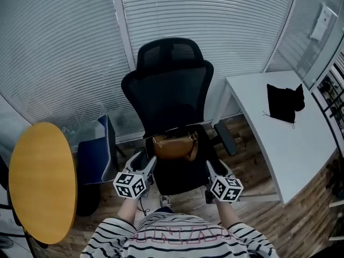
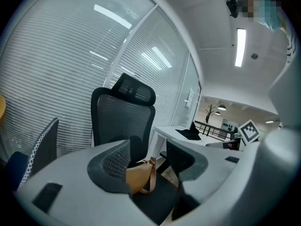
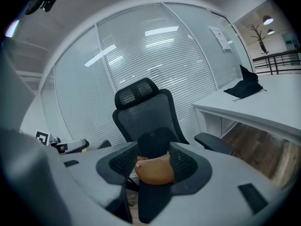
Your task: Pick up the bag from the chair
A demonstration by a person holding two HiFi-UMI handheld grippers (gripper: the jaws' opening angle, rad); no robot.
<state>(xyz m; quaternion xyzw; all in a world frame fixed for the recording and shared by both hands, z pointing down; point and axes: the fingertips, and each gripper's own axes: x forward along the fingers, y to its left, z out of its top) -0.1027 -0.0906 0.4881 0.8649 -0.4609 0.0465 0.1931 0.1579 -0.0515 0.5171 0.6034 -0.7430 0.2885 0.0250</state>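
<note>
A tan leather bag [image 1: 174, 146] lies on the seat of a black mesh office chair [image 1: 171, 90], against the backrest. The left gripper [image 1: 148, 165] hovers at the seat's front left, jaws apart and empty; through them in the left gripper view the bag [image 2: 141, 175] shows ahead with its strap hanging. The right gripper [image 1: 213, 171] hovers at the seat's front right, also open. In the right gripper view the bag [image 3: 154, 169] sits ahead between the spread jaws, untouched.
A white desk [image 1: 285, 128] with a black cloth pouch [image 1: 284, 102] stands to the right. A round yellow table [image 1: 40, 179] and a blue chair [image 1: 99, 149] stand at the left. Window blinds [image 1: 215, 20] close the back. The chair's right armrest [image 1: 226, 137] juts out.
</note>
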